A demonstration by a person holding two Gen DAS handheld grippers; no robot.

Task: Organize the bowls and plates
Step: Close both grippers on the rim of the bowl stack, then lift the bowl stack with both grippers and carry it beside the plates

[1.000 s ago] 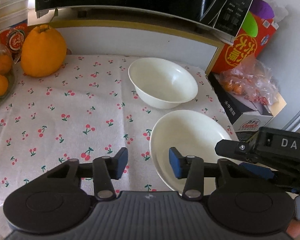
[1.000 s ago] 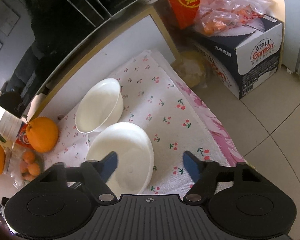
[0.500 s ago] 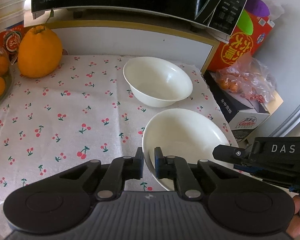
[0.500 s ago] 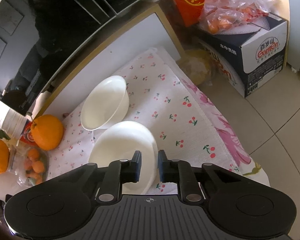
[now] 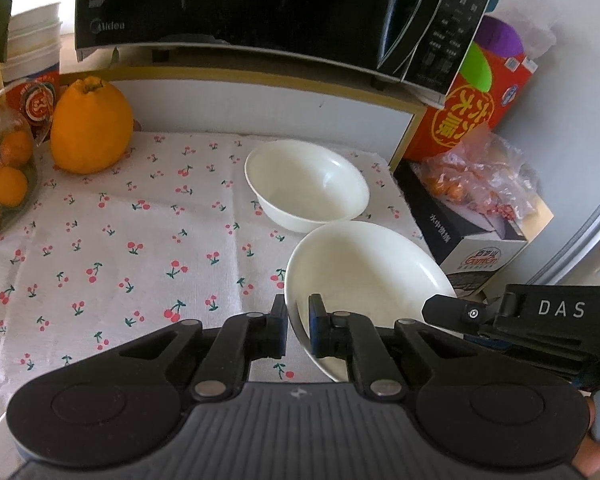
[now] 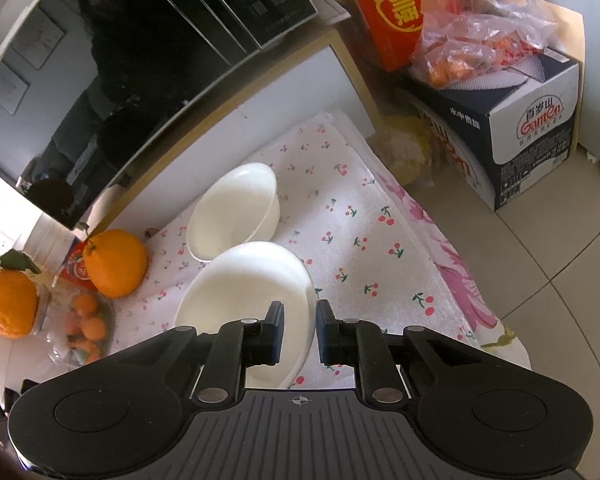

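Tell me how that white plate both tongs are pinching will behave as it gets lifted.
The white plate looks like glazed ceramic: probably rigid, fairly heavy, breakable. Its glossy rim may slip, since the left tongs and right tongs clamp only its edges.

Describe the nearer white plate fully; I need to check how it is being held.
The nearer white plate is a plain, glossy, ceramic-looking deep plate with a raised rim, empty inside. It sits tilted over the cherry-print cloth, just in front of the white bowl. The left tool is shut on its left rim, and the right tool is shut on the opposite rim.
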